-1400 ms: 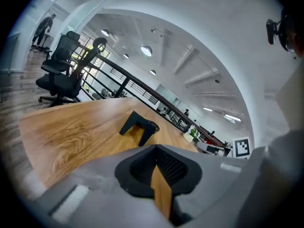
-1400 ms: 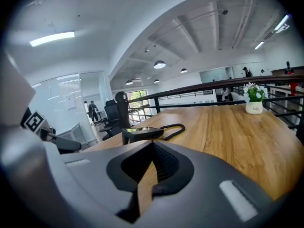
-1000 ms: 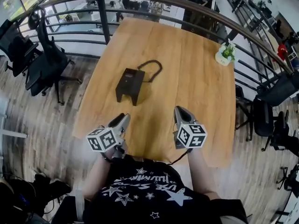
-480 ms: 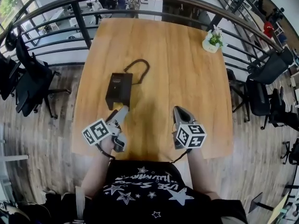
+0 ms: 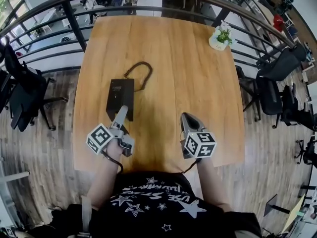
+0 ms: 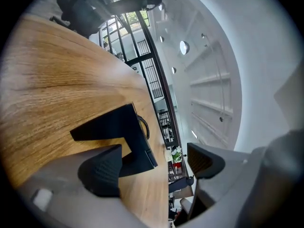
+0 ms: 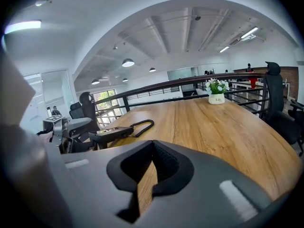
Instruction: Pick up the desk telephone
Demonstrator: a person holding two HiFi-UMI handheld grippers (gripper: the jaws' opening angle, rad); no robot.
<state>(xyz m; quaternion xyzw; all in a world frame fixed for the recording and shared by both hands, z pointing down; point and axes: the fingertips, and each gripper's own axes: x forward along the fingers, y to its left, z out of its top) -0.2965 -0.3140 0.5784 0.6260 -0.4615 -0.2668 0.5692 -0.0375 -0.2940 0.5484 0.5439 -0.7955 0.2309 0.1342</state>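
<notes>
I am looking down on a wide wooden table (image 5: 198, 83), its grain running away from me. A dark curved railing (image 5: 73, 28) is wrapping round its far edge and both sides. Black office chairs (image 5: 25, 90) are standing on the plank floor (image 5: 44, 148) beside the left edge, and more chairs (image 5: 277, 66) beside the right edge. A small potted plant (image 5: 220, 36) is sitting at the far right corner. Overhead, round lamps (image 7: 127, 62) are glowing under a white beamed ceiling (image 7: 190, 27), and daylight is coming through what seem to be tall windows (image 7: 107, 100).

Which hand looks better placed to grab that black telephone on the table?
Left. The left gripper sits at the desk telephone's near end, its fingers just opened wide, pointing at it, nothing gripped yet. The right gripper hangs off to the side, fingers together.
</notes>
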